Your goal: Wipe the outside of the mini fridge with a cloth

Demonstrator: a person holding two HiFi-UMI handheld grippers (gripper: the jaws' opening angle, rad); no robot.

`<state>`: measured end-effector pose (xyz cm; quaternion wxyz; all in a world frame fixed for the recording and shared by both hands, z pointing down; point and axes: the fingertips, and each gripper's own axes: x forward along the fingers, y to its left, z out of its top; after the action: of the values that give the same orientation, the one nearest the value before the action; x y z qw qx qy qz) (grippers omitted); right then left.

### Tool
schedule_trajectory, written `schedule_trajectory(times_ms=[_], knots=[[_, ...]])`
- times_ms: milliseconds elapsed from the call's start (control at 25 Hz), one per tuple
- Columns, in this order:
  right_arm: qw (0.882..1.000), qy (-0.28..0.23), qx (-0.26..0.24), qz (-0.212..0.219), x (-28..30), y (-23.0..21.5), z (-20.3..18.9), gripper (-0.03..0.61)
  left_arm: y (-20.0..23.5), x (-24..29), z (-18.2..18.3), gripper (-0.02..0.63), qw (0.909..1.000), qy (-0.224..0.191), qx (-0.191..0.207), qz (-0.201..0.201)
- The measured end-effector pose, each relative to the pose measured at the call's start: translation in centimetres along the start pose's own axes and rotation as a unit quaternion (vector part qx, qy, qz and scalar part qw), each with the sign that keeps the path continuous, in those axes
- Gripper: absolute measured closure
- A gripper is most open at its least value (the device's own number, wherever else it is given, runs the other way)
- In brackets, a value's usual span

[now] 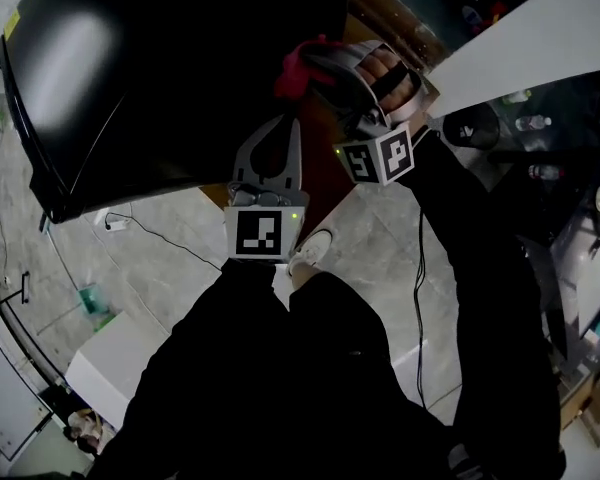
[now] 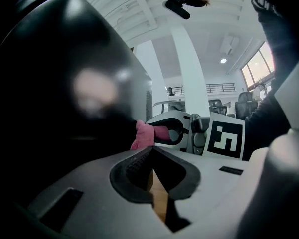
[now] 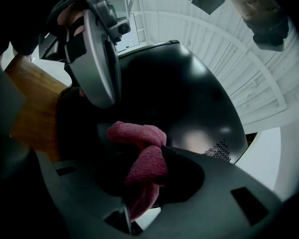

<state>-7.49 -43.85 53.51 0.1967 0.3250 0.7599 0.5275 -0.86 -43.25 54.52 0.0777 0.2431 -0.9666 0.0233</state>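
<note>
The mini fridge (image 1: pixel 170 78) is a glossy black box filling the upper left of the head view. My right gripper (image 1: pixel 302 68) is shut on a pink cloth (image 1: pixel 298 66), which it presses to the fridge's right side wall. In the right gripper view the cloth (image 3: pixel 142 161) bunches between the jaws against the black fridge (image 3: pixel 189 103). My left gripper (image 1: pixel 277 128) sits just below, its jaws shut with nothing between them, tips near the fridge's lower corner. The left gripper view shows the fridge (image 2: pixel 65 98) at left and the cloth (image 2: pixel 143 135) ahead.
The fridge stands on a wooden surface (image 1: pixel 320 158). Below lies a grey tiled floor (image 1: pixel 160 268) with a cable (image 1: pixel 155 233) and a white box (image 1: pixel 120 363). A white counter (image 1: pixel 540 38) runs at upper right. My shoe (image 1: pixel 310 250) shows beneath the left gripper.
</note>
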Motion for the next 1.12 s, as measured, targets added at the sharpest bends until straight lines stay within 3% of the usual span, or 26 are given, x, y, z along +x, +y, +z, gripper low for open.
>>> schedule_trajectory(times_ms=[320,520,640,760,1000,1120], knots=[[0.996,0.030,0.020,0.086,0.8,11.8,-5.2,0.454,0.3,2.7,-6.9,0.607,0.9987,0.049,-0.002,-0.014],[0.989,0.058,0.010,0.133,1.2,16.8,-8.0,0.454,0.3,3.8,-10.4,0.607,0.9963,0.083,-0.002,-0.023],[0.979,0.079,0.009,0.186,1.2,19.9,-9.3,0.454,0.0,5.1,-12.4,0.607,0.9943,0.103,0.004,-0.026],[0.961,0.110,0.007,0.254,1.3,23.0,-10.8,0.454,-0.6,6.4,-14.7,0.607,0.9907,0.131,0.002,-0.038],[0.951,0.127,0.024,0.279,0.7,23.1,-11.1,0.454,-1.3,5.9,-15.4,0.607,0.9867,0.147,0.009,-0.067],[0.953,0.130,0.072,0.265,-0.8,20.9,-9.4,0.453,-1.4,4.4,-13.5,0.607,0.9873,0.140,0.003,-0.075]])
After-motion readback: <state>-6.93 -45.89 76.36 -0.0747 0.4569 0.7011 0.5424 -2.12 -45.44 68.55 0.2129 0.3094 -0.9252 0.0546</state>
